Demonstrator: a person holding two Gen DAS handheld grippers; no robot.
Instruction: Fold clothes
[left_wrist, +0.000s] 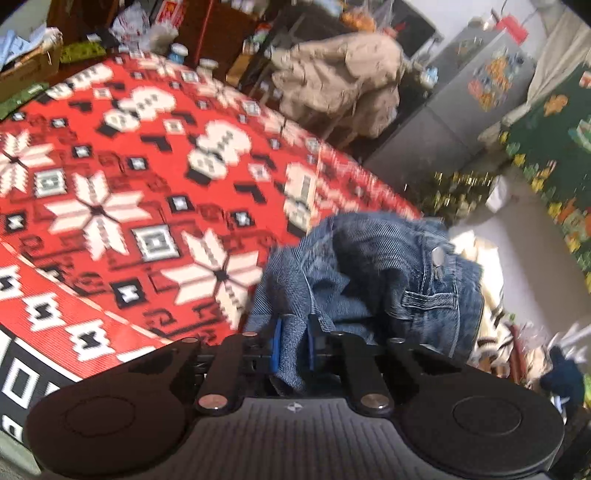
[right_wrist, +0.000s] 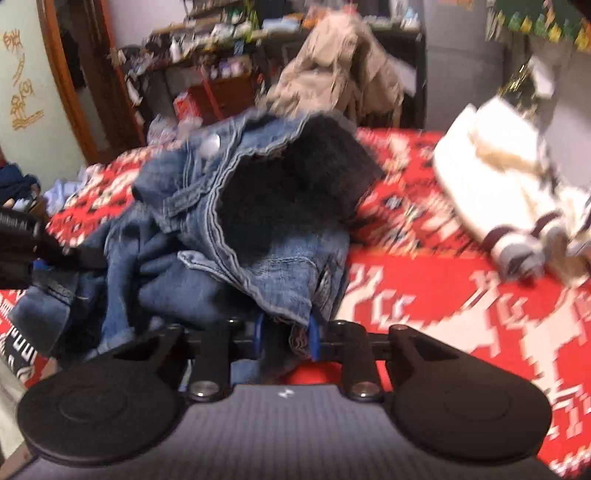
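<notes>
No legible text, brand or number is present in either view. Gold calligraphy-like characters (right_wrist: 20, 79) stand on the pale green wall panel (right_wrist: 33, 147) at left in the right wrist view; they cannot be read.

I see both views evenly lit and fairly bright, with no single light source I can pick out. Motion blur is strong in both: the red patterned blanket (left_wrist: 110, 184) smears at right in the left wrist view and across the right half in the right wrist view. The jeans (right_wrist: 240, 221) are soft-edged, their open waist a dark shadowed hollow. The white garment (right_wrist: 498, 184) at upper right is nearly blown out. Fisheye bending curves the edges, corners go dark. Background clutter is out of focus.
</notes>
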